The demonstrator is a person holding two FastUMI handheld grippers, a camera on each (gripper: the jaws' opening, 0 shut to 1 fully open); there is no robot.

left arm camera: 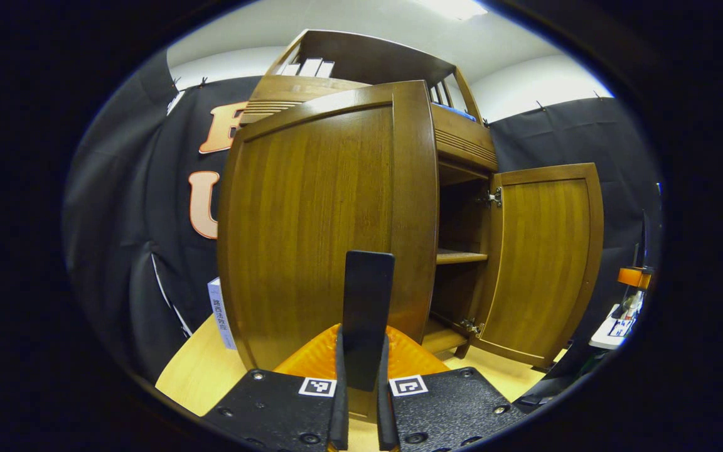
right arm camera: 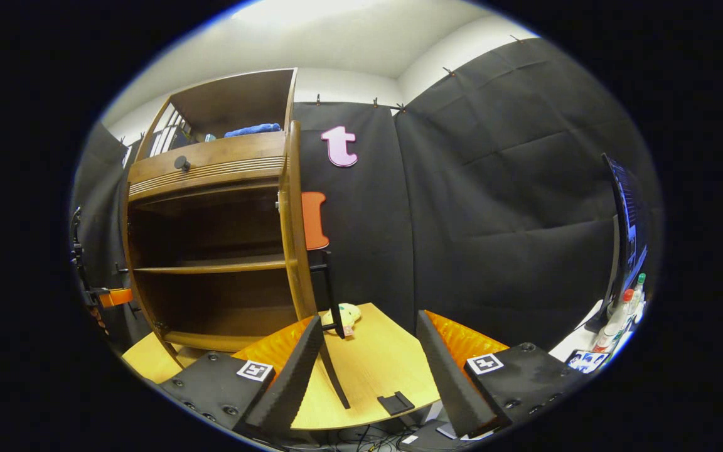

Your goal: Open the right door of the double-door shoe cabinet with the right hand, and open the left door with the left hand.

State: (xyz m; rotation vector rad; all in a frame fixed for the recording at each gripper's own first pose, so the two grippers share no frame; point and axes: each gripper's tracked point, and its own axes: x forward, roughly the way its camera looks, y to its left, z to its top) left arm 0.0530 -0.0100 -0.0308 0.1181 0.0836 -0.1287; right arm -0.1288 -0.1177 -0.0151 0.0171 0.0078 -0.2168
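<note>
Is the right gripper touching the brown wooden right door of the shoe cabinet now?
Apart. In the right gripper view, the right gripper is open, with only pale tabletop between its fingers; the brown wooden right door, seen edge-on, stands beyond the left finger.

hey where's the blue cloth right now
In the right gripper view the blue cloth lies in the cabinet's open top compartment, above the drawer with the round knob.

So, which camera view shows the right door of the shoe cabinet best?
The left gripper view: the right door faces it swung open, with its whole inner panel and both hinges visible. In the right gripper view the same door appears edge-on, as a thin curved strip beside the open cabinet.
</note>
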